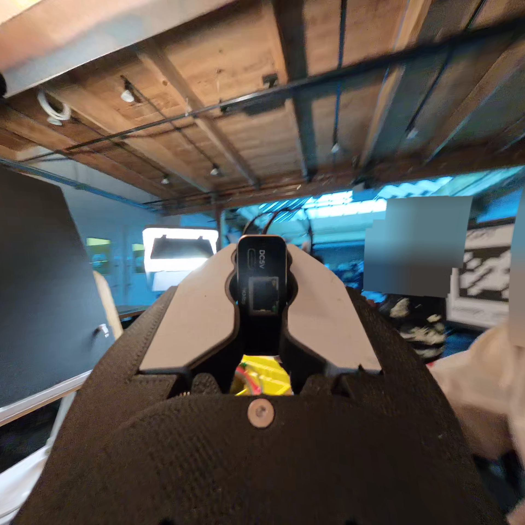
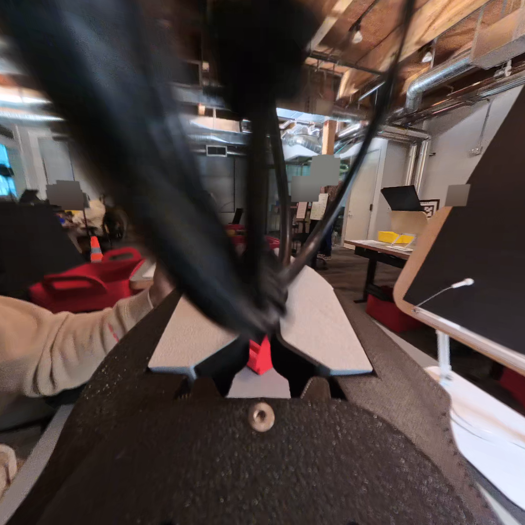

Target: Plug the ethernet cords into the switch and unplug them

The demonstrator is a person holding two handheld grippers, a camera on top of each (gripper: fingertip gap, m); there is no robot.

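The left tongs (image 1: 261,279) pinch the switch (image 1: 261,277), a small black block standing upright between the white pads, its long axis along the fingers toward 12 o'clock. Its near face shows one empty ethernet port low down and a smaller slot above it. Two dark cords (image 1: 264,220) arc away from its far end at 12 o'clock, so some ports there look occupied already, though the plugs themselves are hidden.

The right tongs (image 2: 272,309) are pressed on a dark, blurred cord plug (image 2: 271,301); its cable (image 2: 335,216) runs up toward 1 o'clock, and a thick blurred black cable (image 2: 119,147) sweeps off toward 10 o'clock.

Neither view shows the other tongs clearly, so I cannot tell which way the switch lies from the plug. I judge the coming move turns on lining the plug's axis up with the open port.

Both tongs point up and outward, ceiling beams (image 1: 227,85) above them. A beige sleeve (image 2: 56,341) reaches in at 9 o'clock in the right view.
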